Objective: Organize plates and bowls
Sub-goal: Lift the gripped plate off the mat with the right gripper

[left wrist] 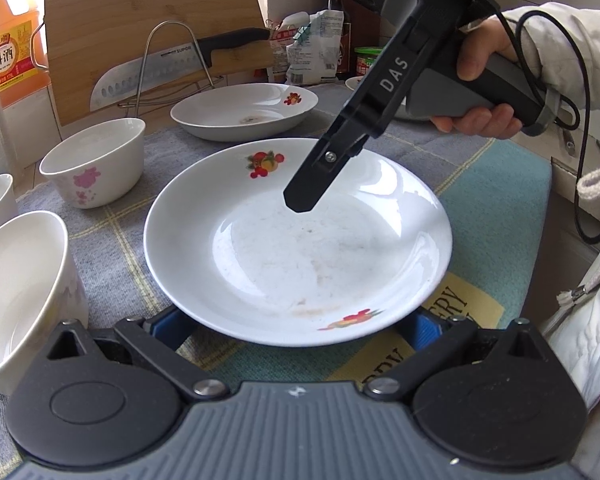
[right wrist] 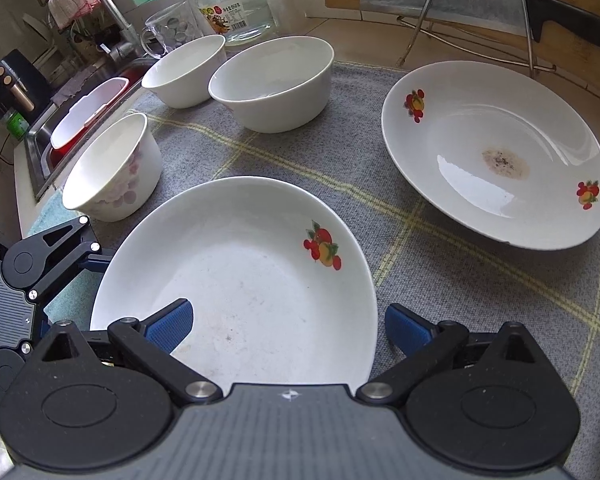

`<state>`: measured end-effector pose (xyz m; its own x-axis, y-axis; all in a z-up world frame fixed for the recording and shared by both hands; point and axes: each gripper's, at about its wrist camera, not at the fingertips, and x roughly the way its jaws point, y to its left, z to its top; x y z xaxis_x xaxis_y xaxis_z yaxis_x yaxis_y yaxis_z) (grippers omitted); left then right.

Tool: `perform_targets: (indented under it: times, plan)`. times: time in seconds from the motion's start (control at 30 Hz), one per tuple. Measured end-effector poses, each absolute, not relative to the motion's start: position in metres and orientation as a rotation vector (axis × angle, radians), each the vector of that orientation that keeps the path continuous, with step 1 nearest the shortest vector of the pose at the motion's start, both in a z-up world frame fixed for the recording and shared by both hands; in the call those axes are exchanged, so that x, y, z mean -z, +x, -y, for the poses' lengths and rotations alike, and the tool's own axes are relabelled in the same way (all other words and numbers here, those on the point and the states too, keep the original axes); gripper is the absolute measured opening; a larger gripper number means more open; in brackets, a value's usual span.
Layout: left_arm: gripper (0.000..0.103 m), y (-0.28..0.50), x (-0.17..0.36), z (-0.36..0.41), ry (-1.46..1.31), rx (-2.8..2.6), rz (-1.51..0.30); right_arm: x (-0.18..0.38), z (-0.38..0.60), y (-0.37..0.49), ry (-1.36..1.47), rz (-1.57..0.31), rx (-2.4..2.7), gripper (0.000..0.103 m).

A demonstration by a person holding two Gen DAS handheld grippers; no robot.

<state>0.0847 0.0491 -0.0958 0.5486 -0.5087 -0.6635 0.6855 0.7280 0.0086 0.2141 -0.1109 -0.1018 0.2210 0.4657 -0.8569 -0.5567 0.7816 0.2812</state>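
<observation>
A white plate with fruit prints (left wrist: pixel 296 248) lies on the grey checked mat (left wrist: pixel 112 232). My left gripper (left wrist: pixel 296 330) is open, with its blue pads on either side of the plate's near rim. My right gripper (right wrist: pixel 286 330) is open above the same plate (right wrist: pixel 240 276), one pad over the inside and one outside the rim. In the left wrist view the right gripper's finger (left wrist: pixel 316 176) hangs over the plate's far half. A second plate with a brown stain (right wrist: pixel 496 152) lies farther back (left wrist: pixel 244 110). Three white bowls (right wrist: pixel 272 84) (right wrist: pixel 184 70) (right wrist: pixel 114 166) stand at the mat's side.
A wooden cutting board (left wrist: pixel 148 32) and a knife (left wrist: pixel 160 72) on a wire rack stand at the back. Bottles (left wrist: pixel 14 40), a glass jar (right wrist: pixel 232 4) and food packets (left wrist: pixel 312 48) line the wall. A sink (right wrist: pixel 80 112) lies beyond the bowls.
</observation>
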Motion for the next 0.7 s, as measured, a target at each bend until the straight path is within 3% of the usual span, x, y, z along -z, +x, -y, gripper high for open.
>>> perform_targets:
  times: [0.2, 0.7]
  plan:
    - [0.102, 0.086, 0.095, -0.049, 0.291, 0.725, -0.692, 0.098, 0.109, 0.219, -0.085, -1.180, -0.753, 0.093]
    - [0.101, 0.088, 0.094, -0.047, 0.310, 0.735, -0.698, 0.098, 0.113, 0.230, -0.006, -1.246, -0.760, 0.093]
